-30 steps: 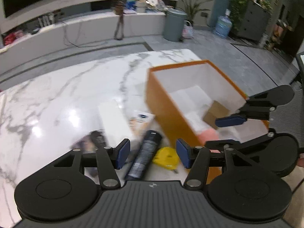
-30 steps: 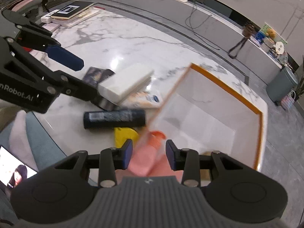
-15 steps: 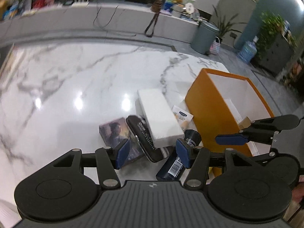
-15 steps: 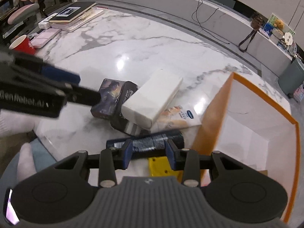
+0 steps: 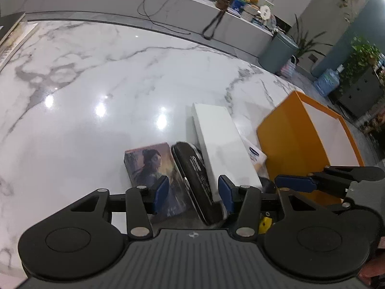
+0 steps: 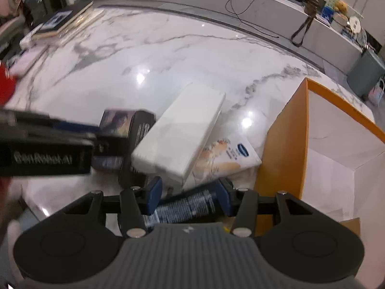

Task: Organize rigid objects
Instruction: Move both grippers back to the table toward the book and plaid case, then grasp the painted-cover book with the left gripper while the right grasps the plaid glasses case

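Nearest the left wrist camera, the left gripper hangs over a black oblong case and a picture-printed box; its jaws are closing, still spread, with both items seen between them and no pad contact visible. At the right wrist camera, the right gripper has its jaws opening around a dark lettered bottle that lies on its side on the worktop; the pads do not press it. Just beyond, a long white box rests tilted across the black case and a flat blue-logo packet. To the right stands an orange-walled bin with a white interior, touching the packet. Farther back, glossy marble worktop extends to books at its far left edge.
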A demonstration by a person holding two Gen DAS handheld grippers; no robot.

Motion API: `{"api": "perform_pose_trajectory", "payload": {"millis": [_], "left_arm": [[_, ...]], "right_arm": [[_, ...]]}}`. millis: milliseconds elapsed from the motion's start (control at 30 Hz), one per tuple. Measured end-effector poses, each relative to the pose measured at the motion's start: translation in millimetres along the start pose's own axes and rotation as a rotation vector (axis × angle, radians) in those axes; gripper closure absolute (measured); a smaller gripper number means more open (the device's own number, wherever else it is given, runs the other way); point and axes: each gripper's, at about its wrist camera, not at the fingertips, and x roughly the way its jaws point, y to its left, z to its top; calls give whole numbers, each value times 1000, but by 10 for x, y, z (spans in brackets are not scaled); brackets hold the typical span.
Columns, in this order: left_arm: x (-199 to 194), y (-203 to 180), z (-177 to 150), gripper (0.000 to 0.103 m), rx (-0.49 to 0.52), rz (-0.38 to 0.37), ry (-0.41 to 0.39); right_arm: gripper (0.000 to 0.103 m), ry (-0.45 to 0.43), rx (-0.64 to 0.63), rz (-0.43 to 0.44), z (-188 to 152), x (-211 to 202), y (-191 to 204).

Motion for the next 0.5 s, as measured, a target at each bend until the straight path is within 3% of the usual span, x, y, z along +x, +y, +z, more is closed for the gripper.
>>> {"api": "perform_pose_trajectory", "payload": {"millis": [333,500], "left_arm": [[58,182,98,52,-72,22,-19],[72,227,134,52,-60,152,15]], "right_arm": [[40,21,123,93,250,261,-125],[40,56,125,136,215,305,-19]]}}
